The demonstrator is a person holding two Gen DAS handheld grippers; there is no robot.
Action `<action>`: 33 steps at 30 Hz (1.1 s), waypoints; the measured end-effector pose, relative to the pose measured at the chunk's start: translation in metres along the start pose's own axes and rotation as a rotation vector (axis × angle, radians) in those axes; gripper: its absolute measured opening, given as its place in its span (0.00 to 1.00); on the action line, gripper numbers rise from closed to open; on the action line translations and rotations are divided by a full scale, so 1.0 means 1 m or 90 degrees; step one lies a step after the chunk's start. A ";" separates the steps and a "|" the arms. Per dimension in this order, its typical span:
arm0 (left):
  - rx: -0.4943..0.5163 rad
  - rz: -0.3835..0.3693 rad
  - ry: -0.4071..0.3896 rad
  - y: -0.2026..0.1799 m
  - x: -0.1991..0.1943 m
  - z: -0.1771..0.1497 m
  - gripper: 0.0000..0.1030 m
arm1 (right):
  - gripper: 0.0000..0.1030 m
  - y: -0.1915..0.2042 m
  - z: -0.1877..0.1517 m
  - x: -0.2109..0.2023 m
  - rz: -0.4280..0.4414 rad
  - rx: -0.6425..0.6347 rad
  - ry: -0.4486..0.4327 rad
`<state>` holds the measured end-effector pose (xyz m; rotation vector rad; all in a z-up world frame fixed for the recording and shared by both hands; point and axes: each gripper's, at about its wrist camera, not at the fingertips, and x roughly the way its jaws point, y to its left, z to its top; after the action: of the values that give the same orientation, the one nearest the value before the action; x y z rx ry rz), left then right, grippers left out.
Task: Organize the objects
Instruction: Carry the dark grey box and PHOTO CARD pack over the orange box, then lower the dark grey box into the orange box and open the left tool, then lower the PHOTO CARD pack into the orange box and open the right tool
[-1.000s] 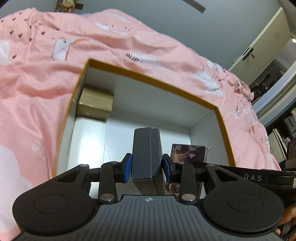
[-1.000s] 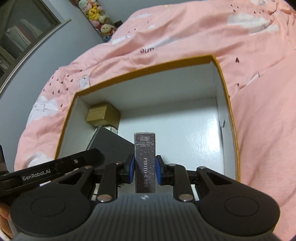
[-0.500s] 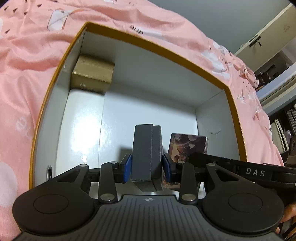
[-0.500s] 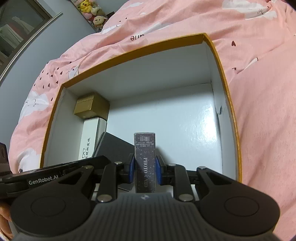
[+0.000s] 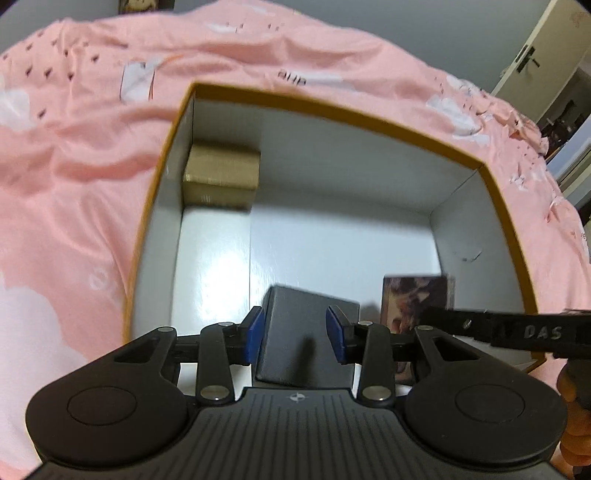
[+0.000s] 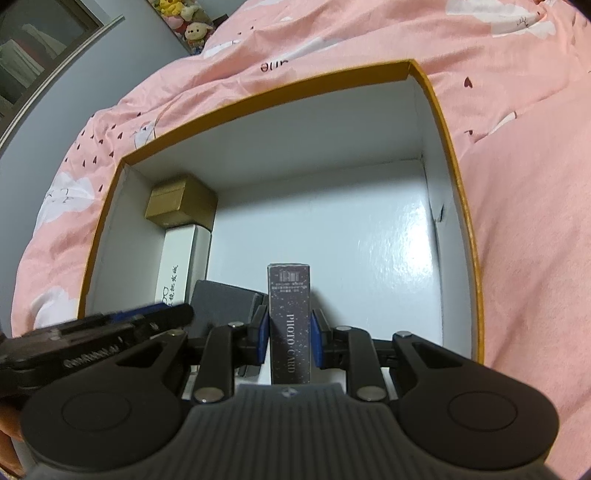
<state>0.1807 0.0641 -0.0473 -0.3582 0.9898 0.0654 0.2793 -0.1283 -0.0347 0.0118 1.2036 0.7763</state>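
Observation:
An open white box with an orange rim (image 5: 332, 107) (image 6: 280, 88) lies on the pink bed. My left gripper (image 5: 295, 330) is open; the dark grey box (image 5: 306, 332) lies tilted between its spread pads, inside the big box. It also shows in the right wrist view (image 6: 225, 306). My right gripper (image 6: 288, 334) is shut on a dark card box marked PHOTO CARD (image 6: 289, 317), held upright over the near part of the big box. Its patterned face shows in the left wrist view (image 5: 415, 299).
A gold carton (image 5: 221, 177) (image 6: 181, 201) sits in the far left corner of the big box, with a long white carton (image 6: 181, 269) in front of it. Pink bedding (image 5: 74, 184) (image 6: 535, 184) surrounds the box. Plush toys (image 6: 184, 18) sit at the wall.
My left gripper has opened and the dark grey box has dropped from upright to tilted between its pads. The left camera has pulled back. My right gripper still holds the card box.

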 end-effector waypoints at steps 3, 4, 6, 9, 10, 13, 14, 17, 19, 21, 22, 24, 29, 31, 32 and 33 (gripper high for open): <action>0.001 -0.016 -0.014 0.004 -0.007 0.005 0.42 | 0.23 -0.002 0.003 0.005 0.007 0.010 0.030; 0.004 -0.016 -0.016 0.004 -0.008 0.008 0.42 | 0.23 -0.002 0.004 0.008 0.008 0.012 0.039; 0.011 -0.016 -0.019 0.005 -0.008 0.011 0.38 | 0.23 -0.001 0.006 0.012 0.007 0.014 0.052; 0.010 -0.031 -0.020 0.008 -0.008 0.013 0.37 | 0.23 0.000 0.009 0.019 0.009 0.025 0.069; 0.008 -0.039 -0.019 0.009 -0.008 0.014 0.37 | 0.23 0.000 0.010 0.022 0.009 0.029 0.076; 0.010 -0.056 -0.020 0.013 -0.009 0.017 0.36 | 0.23 0.003 0.011 0.029 0.015 0.035 0.087; 0.022 -0.054 -0.023 0.012 -0.010 0.017 0.36 | 0.23 0.003 0.011 0.032 0.021 0.038 0.090; 0.036 -0.045 -0.023 0.010 -0.008 0.020 0.36 | 0.23 0.005 0.012 0.037 0.030 0.049 0.094; 0.033 -0.045 -0.020 0.010 -0.006 0.021 0.35 | 0.24 0.005 0.013 0.038 0.032 0.057 0.094; 0.034 -0.044 -0.019 0.010 -0.004 0.021 0.35 | 0.24 0.004 0.013 0.038 0.037 0.062 0.095; 0.034 -0.043 -0.019 0.010 -0.004 0.021 0.35 | 0.24 0.003 0.012 0.038 0.039 0.063 0.095; 0.039 -0.039 -0.019 0.008 -0.003 0.020 0.35 | 0.24 0.001 0.013 0.039 0.043 0.069 0.097; 0.050 -0.028 -0.018 0.004 -0.001 0.015 0.35 | 0.24 0.002 0.014 0.038 0.021 0.051 0.100; 0.058 -0.023 -0.020 0.002 -0.001 0.012 0.35 | 0.25 0.004 0.014 0.039 0.009 0.040 0.100; 0.063 -0.020 -0.019 0.000 0.000 0.011 0.35 | 0.27 0.005 0.014 0.040 0.003 0.034 0.100; 0.066 -0.018 -0.018 -0.001 0.001 0.010 0.35 | 0.29 0.005 0.013 0.040 -0.005 0.027 0.101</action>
<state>0.1896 0.0664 -0.0435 -0.2747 0.9564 -0.0067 0.2931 -0.0975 -0.0609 -0.0206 1.3694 0.7550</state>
